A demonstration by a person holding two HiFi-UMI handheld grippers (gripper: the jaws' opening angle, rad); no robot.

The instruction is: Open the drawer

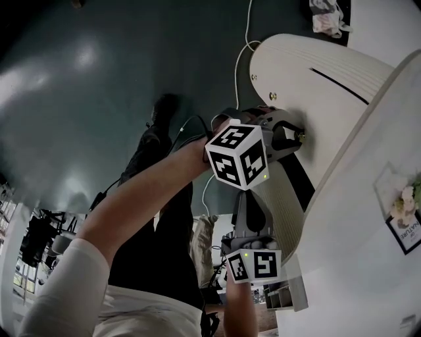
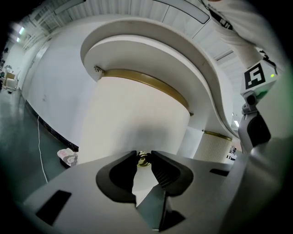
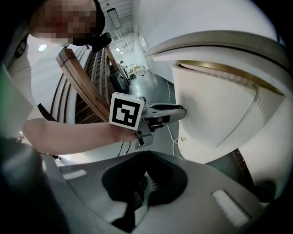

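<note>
A rounded cream cabinet has a curved drawer front [image 2: 137, 114] under a brass trim band [image 2: 151, 84]. A small brass knob [image 2: 144, 160] sticks out of that front. My left gripper [image 2: 144, 155] has the knob between its two dark fingertips, and both pads press on it. In the head view the left gripper [image 1: 297, 137] reaches the ribbed drawer front [image 1: 286, 204] from the left, behind its marker cube [image 1: 238, 156]. My right gripper [image 3: 143, 183] hangs below and off the cabinet with its pads together and nothing in them; its marker cube [image 1: 255, 264] shows low in the head view.
The cabinet's white top [image 1: 368, 164] carries a framed picture with flowers [image 1: 404, 224]. A white cable [image 1: 248, 33] and a crumpled cloth [image 1: 327, 16] lie on the dark floor. Wooden slats [image 3: 87, 87] stand behind the person. Small brass fittings [image 1: 272, 96] dot the cabinet's base.
</note>
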